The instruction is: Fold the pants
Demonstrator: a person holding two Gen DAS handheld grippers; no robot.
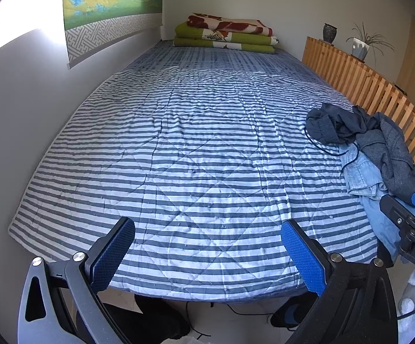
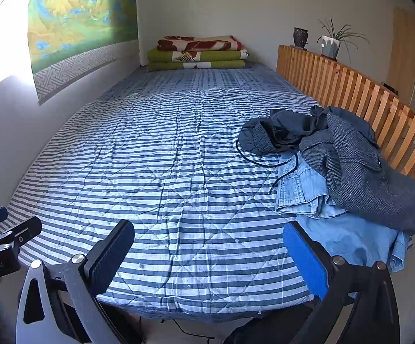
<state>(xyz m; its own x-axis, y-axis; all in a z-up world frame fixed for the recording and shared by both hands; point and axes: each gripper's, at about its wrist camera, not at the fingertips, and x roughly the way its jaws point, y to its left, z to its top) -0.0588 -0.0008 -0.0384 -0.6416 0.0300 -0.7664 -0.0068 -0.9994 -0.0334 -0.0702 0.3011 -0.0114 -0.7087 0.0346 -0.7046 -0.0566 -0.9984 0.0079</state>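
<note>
Here both wide-spread grippers, left and "DAS"-lettered right, hold nothing

Your right gripper is cut off by the left wrist view's right edge. The grey tweed garment covers most of the light denim garment. You cannot tell which pile items are pants.

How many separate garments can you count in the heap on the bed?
3: a dark navy garment farthest back, a grey tweed garment on top, light denim underneath. More may be hidden.
</note>
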